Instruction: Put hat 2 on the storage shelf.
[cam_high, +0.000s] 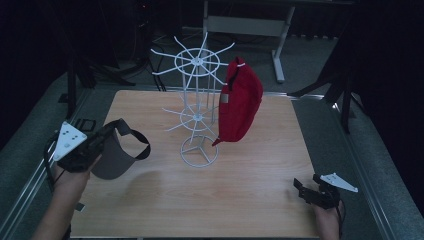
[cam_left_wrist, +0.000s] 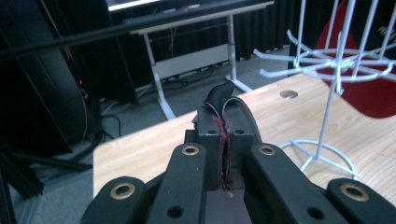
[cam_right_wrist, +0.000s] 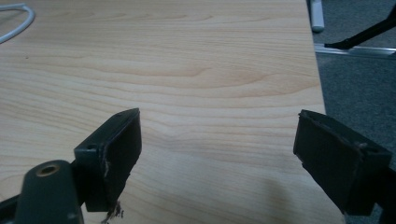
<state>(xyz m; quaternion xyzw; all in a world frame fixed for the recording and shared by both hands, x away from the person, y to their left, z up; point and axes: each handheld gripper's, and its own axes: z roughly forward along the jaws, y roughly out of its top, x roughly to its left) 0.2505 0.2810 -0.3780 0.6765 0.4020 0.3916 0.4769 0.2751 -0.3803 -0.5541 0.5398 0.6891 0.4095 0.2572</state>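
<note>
A grey visor (cam_high: 111, 159) with a black strap (cam_high: 136, 140) hangs above the table's left side. My left gripper (cam_high: 102, 138) is shut on it. In the left gripper view the black strap (cam_left_wrist: 220, 94) sticks up from between the closed jaws of the left gripper (cam_left_wrist: 223, 135). A red cap (cam_high: 241, 102) hangs on a white wire rack (cam_high: 197, 117) at the table's middle back. The rack (cam_left_wrist: 337, 63) and the red cap (cam_left_wrist: 376, 95) appear to the right in the left gripper view. My right gripper (cam_high: 300, 186) rests low at the front right, open; nothing lies between the jaws of the right gripper (cam_right_wrist: 219, 154).
The wooden table (cam_high: 240, 200) has a metal-railed edge on each side. The rack's round base (cam_high: 199, 151) stands on the table. A white-framed desk (cam_high: 250, 25) and dark stands are on the floor behind. The table's right edge (cam_right_wrist: 317, 79) is close to the right gripper.
</note>
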